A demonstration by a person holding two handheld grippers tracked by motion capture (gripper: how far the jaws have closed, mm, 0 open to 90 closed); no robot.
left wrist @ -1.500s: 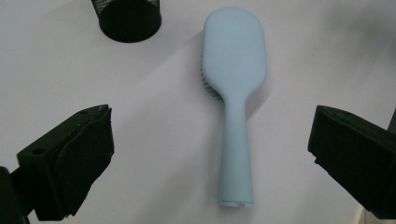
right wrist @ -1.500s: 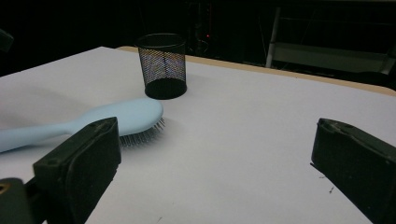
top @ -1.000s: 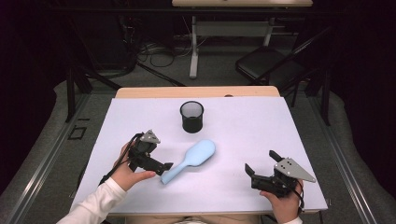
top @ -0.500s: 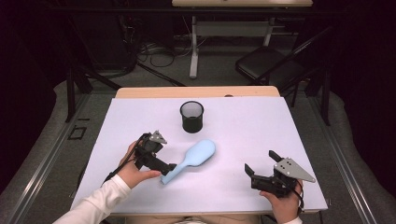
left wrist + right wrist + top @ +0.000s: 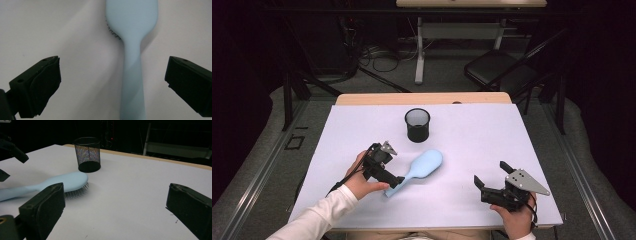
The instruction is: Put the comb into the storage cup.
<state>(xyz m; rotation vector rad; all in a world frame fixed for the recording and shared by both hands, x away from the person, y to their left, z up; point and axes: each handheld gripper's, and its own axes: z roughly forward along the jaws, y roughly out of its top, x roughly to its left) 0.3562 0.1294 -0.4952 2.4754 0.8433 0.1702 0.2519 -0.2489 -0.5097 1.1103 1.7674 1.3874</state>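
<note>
1. Hairbrush (image 5: 133, 62) cut by the top and bottom edges in the left gripper view; head end and handle tip out of frame, bristles mostly hidden under the head.
2. Handle end of the same brush lost past the left edge in the right gripper view, partly covered by a near jaw.
3. In the high view, handle tip hidden under the left gripper (image 5: 398, 181); touching or apart, impossible to tell.
4. Both jaws of the right gripper (image 5: 112, 212) clipped by the bottom edge in the right gripper view.
5. Mesh cup (image 5: 417, 125): inside too dark and small to read.
6. Forearms cut by the bottom edge.
</note>
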